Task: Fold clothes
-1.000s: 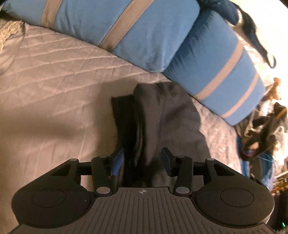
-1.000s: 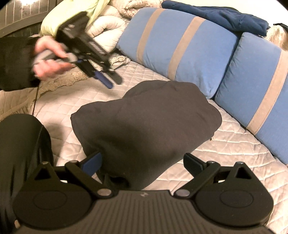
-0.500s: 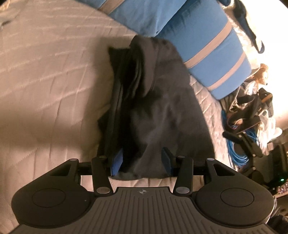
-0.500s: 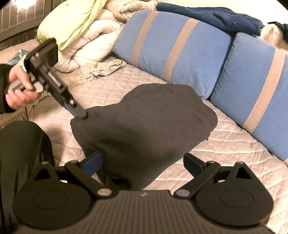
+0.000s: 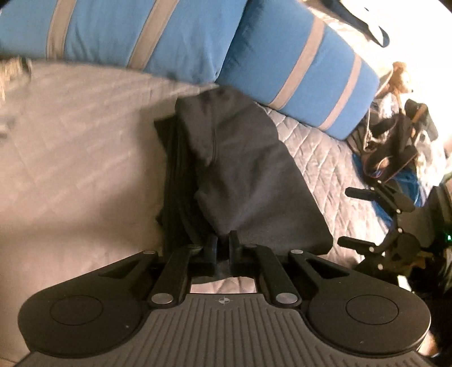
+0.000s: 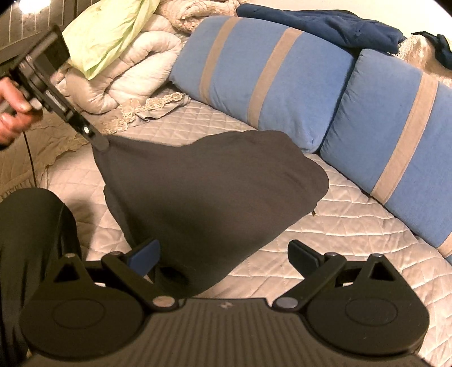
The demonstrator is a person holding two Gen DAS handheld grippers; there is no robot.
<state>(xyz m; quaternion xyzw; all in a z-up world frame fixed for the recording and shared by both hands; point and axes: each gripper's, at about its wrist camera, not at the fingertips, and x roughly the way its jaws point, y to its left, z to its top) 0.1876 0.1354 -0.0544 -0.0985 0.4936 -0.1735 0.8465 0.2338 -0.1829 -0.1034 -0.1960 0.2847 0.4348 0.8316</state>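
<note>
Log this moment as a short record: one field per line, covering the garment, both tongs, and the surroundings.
garment: dark grey garment, partly folded, one corner lifted off the bed
left tongs: shut on the garment's corner, held in a hand
right tongs: open, fingers either side of the garment's near edge, not gripping
surface: quilted bedspread
behind: two blue striped cushions, with a navy cloth draped on top
far left: white duvet and pale green pillow
</note>
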